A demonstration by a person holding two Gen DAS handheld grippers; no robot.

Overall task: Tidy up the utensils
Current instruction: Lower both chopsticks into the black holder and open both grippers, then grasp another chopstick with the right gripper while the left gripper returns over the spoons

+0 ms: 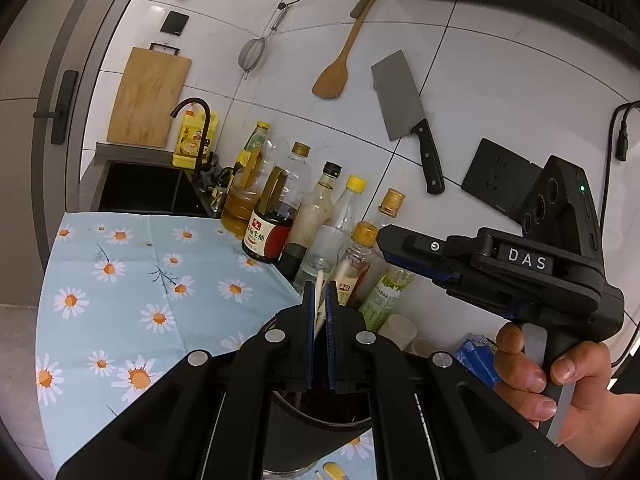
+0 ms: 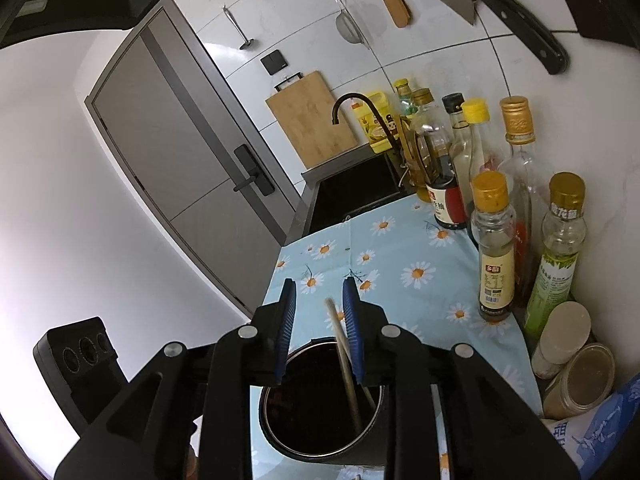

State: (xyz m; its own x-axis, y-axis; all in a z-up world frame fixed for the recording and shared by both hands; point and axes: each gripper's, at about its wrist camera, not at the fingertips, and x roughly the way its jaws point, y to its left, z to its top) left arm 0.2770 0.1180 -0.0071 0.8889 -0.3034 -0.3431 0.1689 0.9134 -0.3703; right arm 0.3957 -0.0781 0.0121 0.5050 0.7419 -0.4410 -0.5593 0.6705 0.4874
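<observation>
Left gripper (image 1: 319, 300) was clamped on a pale chopstick (image 1: 319, 304), near upright, tip above the pads. Right gripper (image 2: 319, 320) jaws were apart; another chopstick (image 2: 345, 354) leaned in the dark holder (image 2: 320, 446) on the daisy cloth (image 2: 404, 248), top toward the camera's far side.

Home kitchen: sink (image 1: 140, 188), hanging cleaver (image 1: 400, 96)

White letters "DAS" stand on the black body of the right gripper (image 1: 416, 258), at mid right of the left wrist view. The bottle labels' print is too small to read.
</observation>
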